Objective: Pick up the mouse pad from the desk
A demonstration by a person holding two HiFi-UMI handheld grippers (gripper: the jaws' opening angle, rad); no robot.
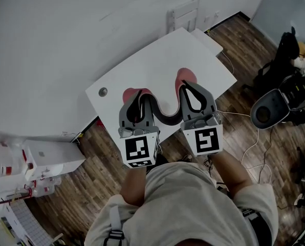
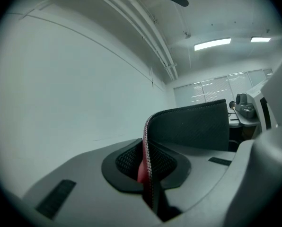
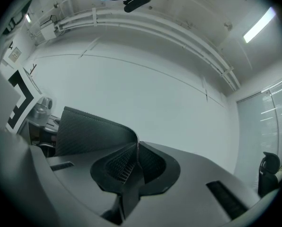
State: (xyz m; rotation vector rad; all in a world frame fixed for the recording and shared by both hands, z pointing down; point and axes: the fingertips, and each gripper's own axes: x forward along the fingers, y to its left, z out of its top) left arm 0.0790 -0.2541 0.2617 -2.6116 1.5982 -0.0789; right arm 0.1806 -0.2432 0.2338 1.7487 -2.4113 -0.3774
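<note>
Hanging slack above the desk (image 1: 157,60), the mouse pad (image 1: 165,118) is pinched at opposite edges by the left gripper (image 1: 134,93) and right gripper (image 1: 189,84), jaws clamped tight. Spreading the hands could yank a thin edge free.

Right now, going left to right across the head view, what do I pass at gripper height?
white box → left gripper → black mouse pad sagging between the two grippers → right gripper → round black-and-white floor appliance

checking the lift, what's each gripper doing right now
Left gripper: shut on the mouse pad.
Right gripper: shut on the mouse pad too.
</note>
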